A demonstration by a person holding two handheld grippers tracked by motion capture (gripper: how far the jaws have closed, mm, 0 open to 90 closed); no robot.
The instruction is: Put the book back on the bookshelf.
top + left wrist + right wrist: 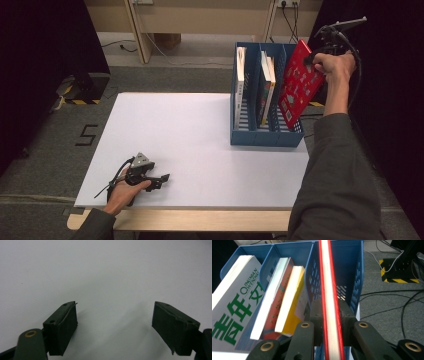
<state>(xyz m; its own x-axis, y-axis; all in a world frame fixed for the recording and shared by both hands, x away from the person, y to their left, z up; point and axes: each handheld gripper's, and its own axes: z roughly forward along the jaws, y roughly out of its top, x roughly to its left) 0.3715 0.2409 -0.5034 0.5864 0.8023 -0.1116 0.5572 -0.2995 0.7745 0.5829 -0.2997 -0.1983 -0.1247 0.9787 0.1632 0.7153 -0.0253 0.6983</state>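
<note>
High view | rack (265, 137): three books, red book (299, 85) entering, right fingers (347, 322) pinching | left fingers (62, 327) spread

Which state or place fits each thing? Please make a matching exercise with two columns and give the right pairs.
1. red book
2. left gripper
3. white book with green letters
4. blue file rack

a. open, low over the white table
b. holds books in its compartments
c. clamped in the right gripper, over the rack's right compartment
d. in the rack's left compartment

Pairs: 1-c, 2-a, 3-d, 4-b
</note>
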